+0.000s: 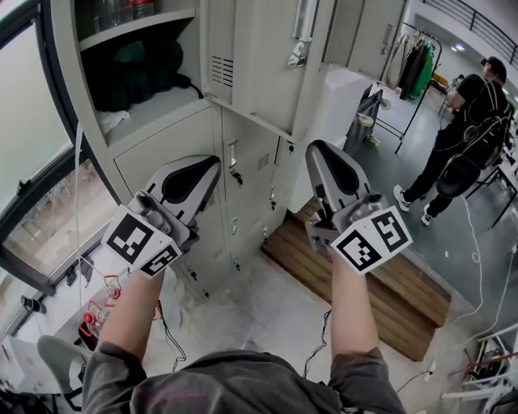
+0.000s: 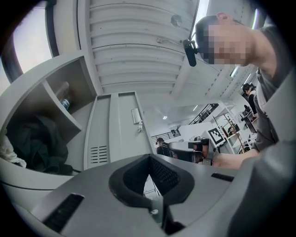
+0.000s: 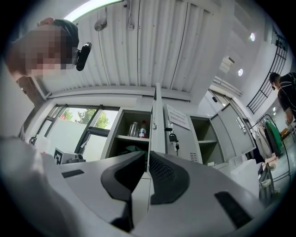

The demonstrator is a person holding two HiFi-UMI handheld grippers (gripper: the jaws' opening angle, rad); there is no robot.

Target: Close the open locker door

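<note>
Nearest the person, the left gripper (image 1: 202,168) and right gripper (image 1: 321,154) are both pressed together on nothing, held up before the lockers, likely to push rather than grasp. Beyond them the open locker door (image 1: 263,61) stands swung out beside its compartment (image 1: 73,73), which holds dark clothing (image 1: 150,65) under a shelf of bottles (image 3: 138,129).

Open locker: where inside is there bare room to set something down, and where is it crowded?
Bare: the front strip of the lower shelf, between the dark clothing and the open door. Crowded: the back, filled by the clothing; the left front corner, with a white cloth; the upper shelf, with bottles.
</note>
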